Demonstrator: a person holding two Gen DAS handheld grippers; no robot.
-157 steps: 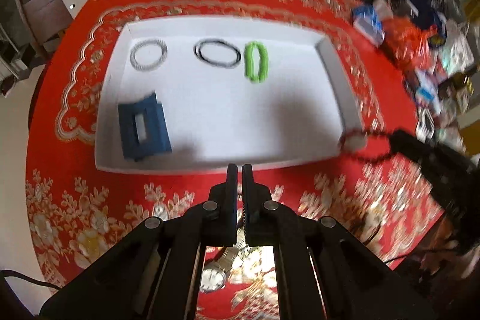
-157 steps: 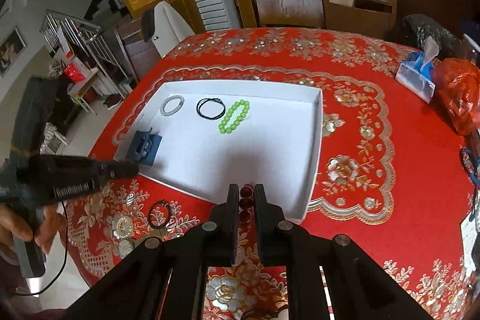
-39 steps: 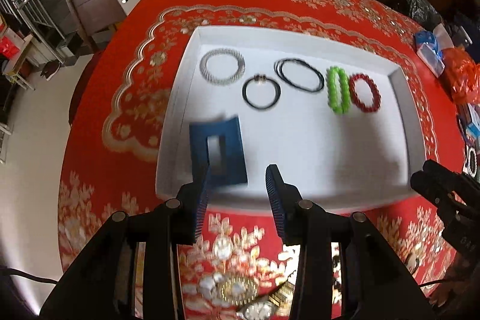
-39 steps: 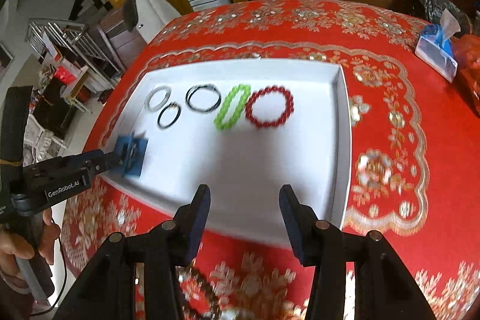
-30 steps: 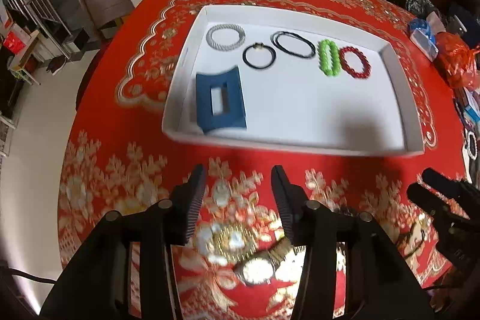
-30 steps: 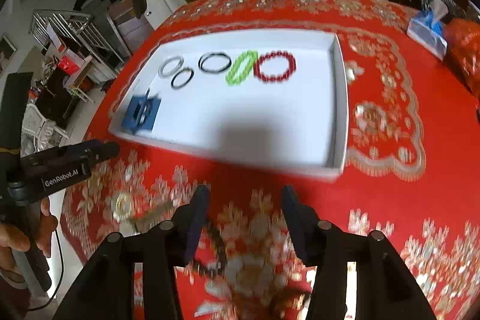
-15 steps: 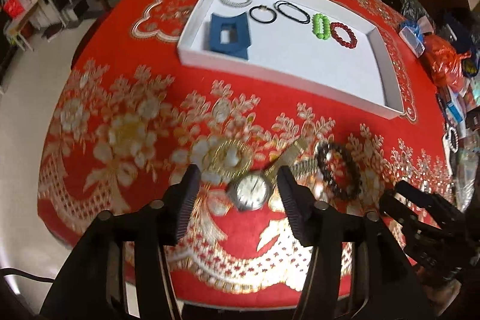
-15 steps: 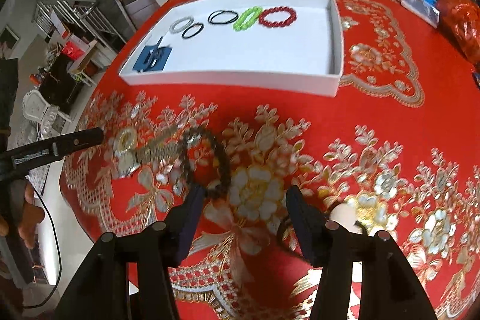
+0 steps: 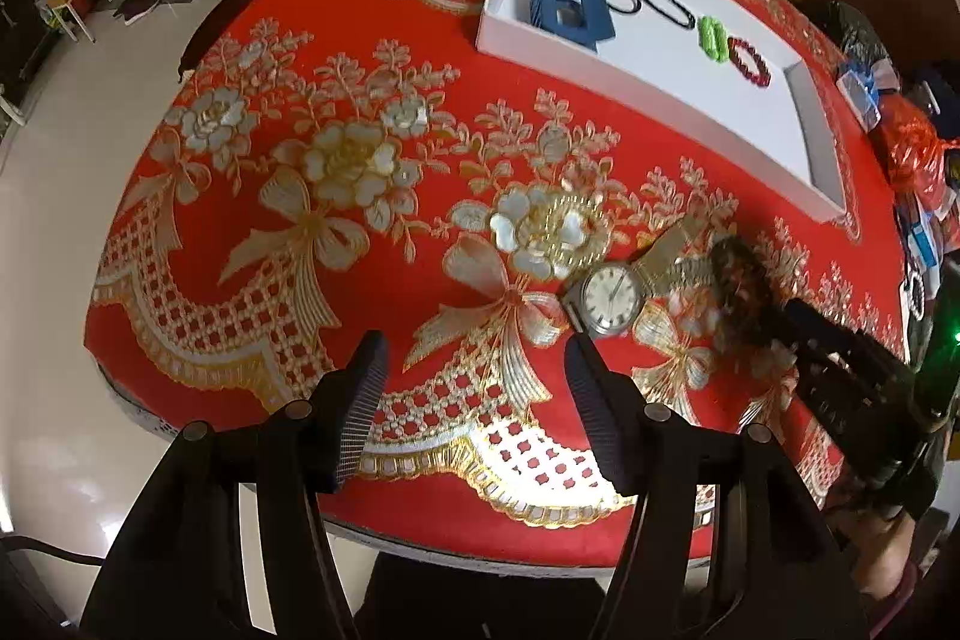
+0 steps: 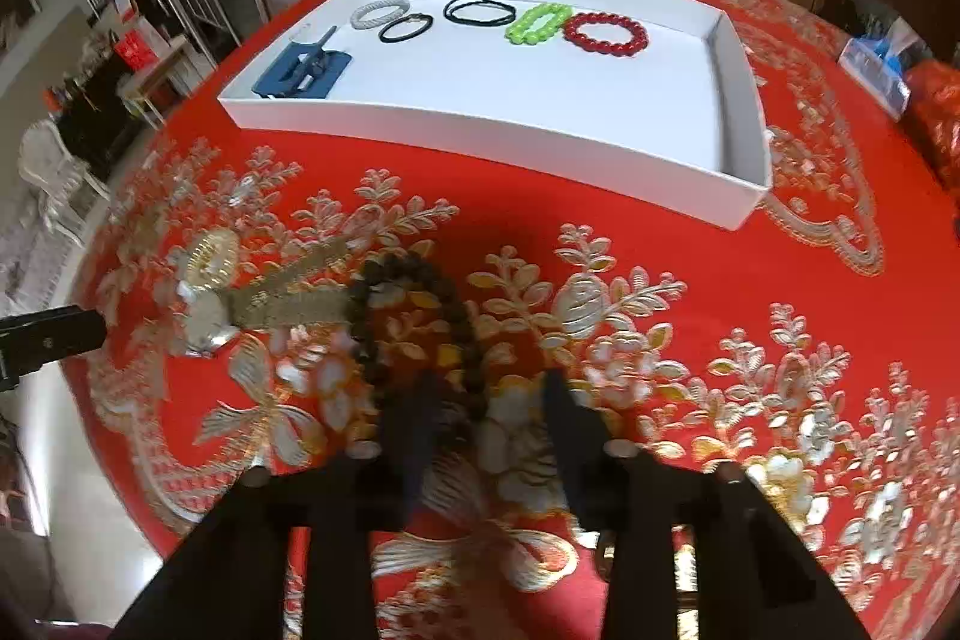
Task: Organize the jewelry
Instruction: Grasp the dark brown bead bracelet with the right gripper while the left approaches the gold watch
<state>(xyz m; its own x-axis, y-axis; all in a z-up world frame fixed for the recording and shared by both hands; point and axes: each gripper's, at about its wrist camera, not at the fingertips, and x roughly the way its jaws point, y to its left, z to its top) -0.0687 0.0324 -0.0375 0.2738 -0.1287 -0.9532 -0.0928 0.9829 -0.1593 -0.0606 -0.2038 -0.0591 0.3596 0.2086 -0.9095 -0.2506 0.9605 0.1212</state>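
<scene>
Hovering over the near edge of the table (image 9: 252,196), both claws are lined up on the jewelry not yet sorted. The left claw (image 9: 474,370) stands wide, its jaws having just been opening, with nothing between them; the wristwatch (image 9: 612,298) lies just ahead and to its right, face up, its band stretched toward the dark bead bracelet (image 10: 420,316). The right claw (image 10: 489,400) has just been closing; its left finger sits at the bracelet's near arc, but blur hides whether the pads press on the beads yet, so I judge it a grasp in progress.

The white tray (image 10: 480,136) sits farther back on the red cloth. Along its far side runs a row: a silver bangle (image 10: 378,13), a small black band (image 10: 405,27), a larger black band (image 10: 480,10), a green bead bracelet (image 10: 537,22) and a red bead bracelet (image 10: 606,33), spaced apart, probably so each stays visible. A blue holder (image 10: 303,70) occupies the tray's left corner, likely meant for the watch.
</scene>
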